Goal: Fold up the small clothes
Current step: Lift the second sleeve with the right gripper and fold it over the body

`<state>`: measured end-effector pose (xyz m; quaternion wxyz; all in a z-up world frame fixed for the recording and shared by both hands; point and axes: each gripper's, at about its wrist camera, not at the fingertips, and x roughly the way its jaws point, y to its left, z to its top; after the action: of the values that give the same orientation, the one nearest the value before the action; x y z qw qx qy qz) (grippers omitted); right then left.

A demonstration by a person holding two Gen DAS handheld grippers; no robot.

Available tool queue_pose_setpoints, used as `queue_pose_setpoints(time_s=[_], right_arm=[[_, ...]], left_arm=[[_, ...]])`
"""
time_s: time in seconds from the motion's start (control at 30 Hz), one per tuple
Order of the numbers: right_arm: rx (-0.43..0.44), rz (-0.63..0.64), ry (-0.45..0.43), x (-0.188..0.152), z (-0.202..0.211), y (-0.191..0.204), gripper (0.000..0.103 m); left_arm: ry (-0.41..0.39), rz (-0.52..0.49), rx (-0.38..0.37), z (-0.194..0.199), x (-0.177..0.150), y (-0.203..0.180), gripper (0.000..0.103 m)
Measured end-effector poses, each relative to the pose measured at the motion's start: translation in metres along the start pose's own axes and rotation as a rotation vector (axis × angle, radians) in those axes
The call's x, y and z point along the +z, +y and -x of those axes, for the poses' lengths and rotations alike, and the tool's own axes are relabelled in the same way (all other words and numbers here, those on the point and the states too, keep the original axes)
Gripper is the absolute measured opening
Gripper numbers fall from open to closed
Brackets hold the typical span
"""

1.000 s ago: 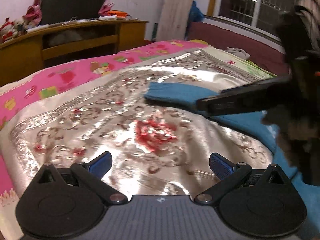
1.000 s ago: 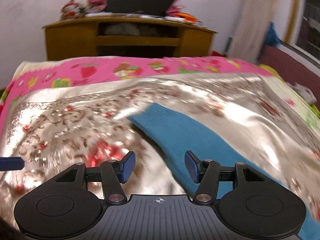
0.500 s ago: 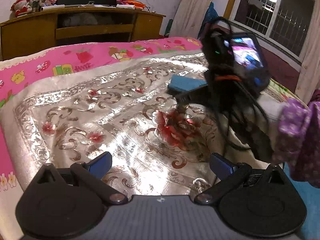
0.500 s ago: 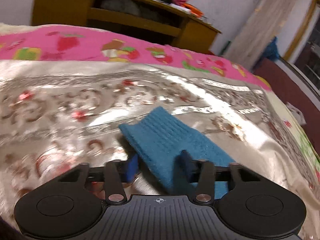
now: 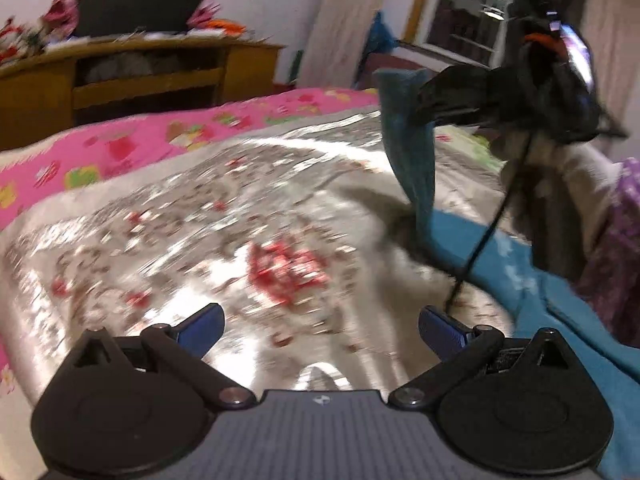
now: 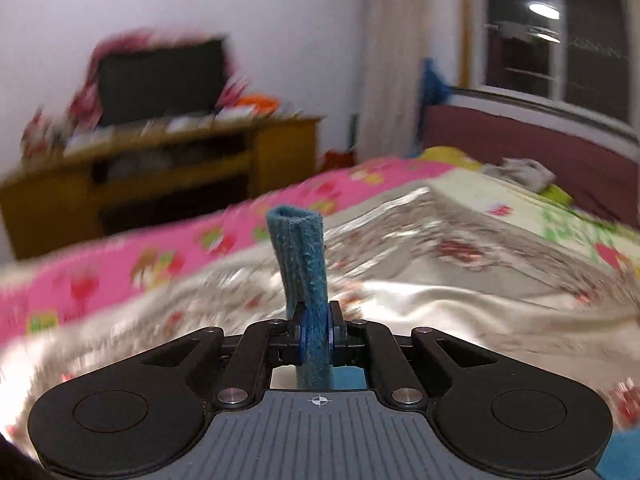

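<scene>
A blue knitted garment point(image 5: 532, 292) lies on the silvery flowered bedspread point(image 5: 208, 216) at the right. Its sleeve point(image 5: 412, 152) is lifted off the bed, pinched near the cuff by my right gripper point(image 5: 430, 106), which shows as a dark shape high at the right in the left wrist view. In the right wrist view the right gripper point(image 6: 318, 338) is shut on the blue sleeve point(image 6: 300, 256), whose cuff stands up between the pads. My left gripper point(image 5: 320, 328) hovers open over the bedspread, nothing between its fingers.
A pink printed sheet point(image 5: 120, 140) covers the bed's far side. Behind it stands a wooden cabinet point(image 5: 132, 76) with a dark screen. A window point(image 6: 560, 40) and a dark red headboard point(image 6: 520, 152) lie to the right. A purple patterned sleeve point(image 5: 616, 248) is at the right edge.
My right gripper closed on the blue sleeve's cuff and lifted it off the bedspread. The left gripper stayed open over the bed.
</scene>
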<state>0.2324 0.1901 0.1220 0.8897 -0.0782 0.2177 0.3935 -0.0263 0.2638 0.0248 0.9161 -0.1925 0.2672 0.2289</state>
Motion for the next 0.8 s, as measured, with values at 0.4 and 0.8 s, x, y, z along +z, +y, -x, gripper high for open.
queue_pose_setpoints(time_s=[0.4,0.8], right_arm=[[-0.241,-0.440,-0.204,-0.024,0.165,-0.228,0.007],[-0.440,-0.790,0.020,-0.178,0.196,-0.374,0.012]], left_arm=[[-0.010,-0.222,-0.194,0.001,0.008,-0.128,0.103],[0.104,-0.372,-0.360,-0.009,-0.029,-0.231,0.103]])
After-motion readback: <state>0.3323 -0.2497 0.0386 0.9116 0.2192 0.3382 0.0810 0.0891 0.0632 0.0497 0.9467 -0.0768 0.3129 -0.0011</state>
